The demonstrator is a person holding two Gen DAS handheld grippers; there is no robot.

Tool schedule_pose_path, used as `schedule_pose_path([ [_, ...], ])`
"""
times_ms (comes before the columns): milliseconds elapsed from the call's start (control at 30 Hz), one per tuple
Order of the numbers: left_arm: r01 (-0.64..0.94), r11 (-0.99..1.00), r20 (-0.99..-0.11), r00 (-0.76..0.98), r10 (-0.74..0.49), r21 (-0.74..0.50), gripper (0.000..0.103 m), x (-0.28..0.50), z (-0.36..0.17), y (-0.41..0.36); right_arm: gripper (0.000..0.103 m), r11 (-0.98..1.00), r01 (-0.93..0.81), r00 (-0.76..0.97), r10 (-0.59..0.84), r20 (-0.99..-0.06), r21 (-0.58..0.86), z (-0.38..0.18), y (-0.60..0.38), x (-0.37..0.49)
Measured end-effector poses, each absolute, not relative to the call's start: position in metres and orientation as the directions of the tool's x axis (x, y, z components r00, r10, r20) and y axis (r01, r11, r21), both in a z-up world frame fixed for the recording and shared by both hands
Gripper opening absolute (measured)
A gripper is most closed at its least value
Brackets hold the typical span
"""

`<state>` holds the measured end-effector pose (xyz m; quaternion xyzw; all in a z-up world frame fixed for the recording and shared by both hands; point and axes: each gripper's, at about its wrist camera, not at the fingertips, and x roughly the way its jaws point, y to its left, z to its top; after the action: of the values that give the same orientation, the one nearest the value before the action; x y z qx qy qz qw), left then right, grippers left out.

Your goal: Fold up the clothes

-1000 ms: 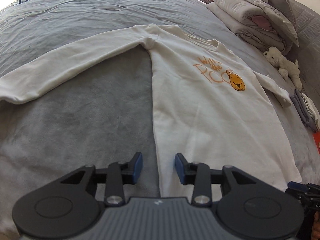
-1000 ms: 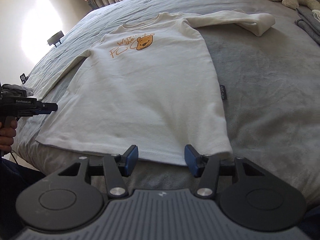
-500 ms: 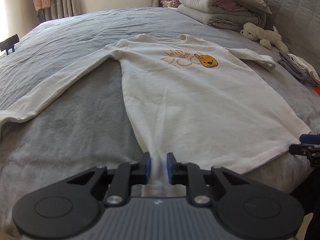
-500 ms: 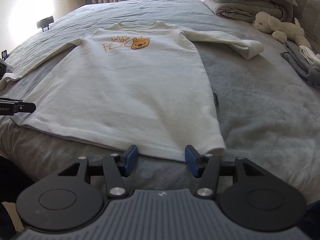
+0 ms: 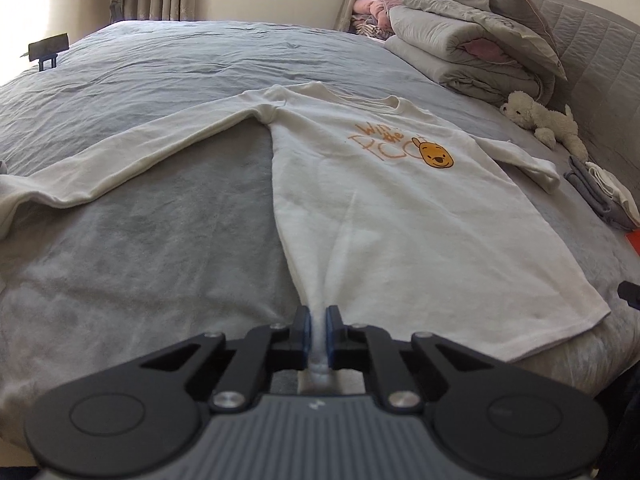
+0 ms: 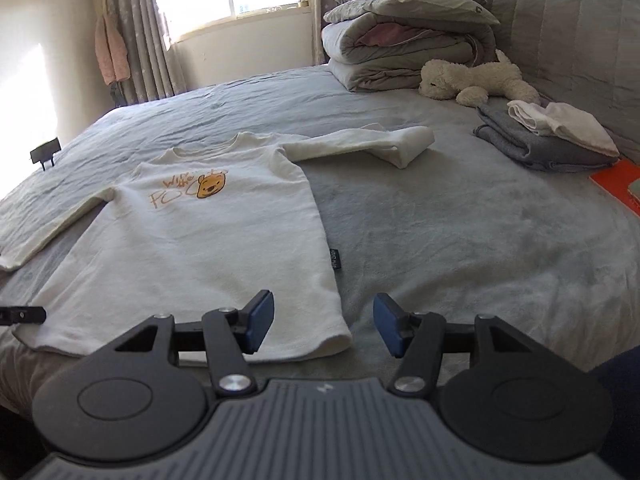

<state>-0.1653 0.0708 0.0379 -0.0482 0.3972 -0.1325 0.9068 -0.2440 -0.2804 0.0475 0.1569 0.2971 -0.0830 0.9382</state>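
Shirt (image 5: 400,216) lies near plush toy (image 6: 472,78), folded greys (image 6: 536,142), perhaps towels.

Shirt (image 6: 208,240) flat on bed (image 6: 460,240), folded clothes (image 6: 548,136) to its right, plush toy (image 6: 472,80) behind them

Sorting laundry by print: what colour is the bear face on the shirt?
Orange-yellow, on the cream shirt; the bear face shows best in the left wrist view.
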Motion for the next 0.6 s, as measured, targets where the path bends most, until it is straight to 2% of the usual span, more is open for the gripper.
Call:
schedule_pose_path([
  [67,0.191,0.957,-0.705,0.647,-0.290,-0.218,0.008,-0.165,0.037,0.072,0.059,0.907,0.282,0.798,-0.041,-0.601,0.312,0.040,-0.291,-0.239],
  [233,0.184,0.953,-0.713,0.633,-0.301,-0.239,0.008,-0.162,0.032,0.070,0.057,0.905,0.263,0.764,0.016,-0.645,0.334,0.027,-0.286,-0.227],
  [267,0.189,0.952,-0.714,0.631,-0.305,-0.240,0.008,-0.162,0.031,0.069,0.042,0.906,0.261,0.754,0.024,-0.656,0.332,0.024,-0.285,-0.225],
  [367,0.197,0.951,-0.716,0.627,-0.308,-0.237,0.007,-0.161,0.029,0.066,0.009,0.921,0.240,0.745,0.027,-0.666,0.306,0.020,-0.277,-0.222],
  [467,0.187,0.952,-0.711,0.634,-0.305,-0.242,0.004,-0.163,0.030,0.068,0.008,0.932,0.234,0.761,0.002,-0.649,0.276,0.023,-0.274,-0.225],
  [600,0.178,0.935,-0.672,0.655,-0.344,-0.305,0.004,-0.175,0.050,0.084,0.007,0.941,0.214,0.818,-0.026,-0.575,0.261,0.047,-0.271,-0.241],
])
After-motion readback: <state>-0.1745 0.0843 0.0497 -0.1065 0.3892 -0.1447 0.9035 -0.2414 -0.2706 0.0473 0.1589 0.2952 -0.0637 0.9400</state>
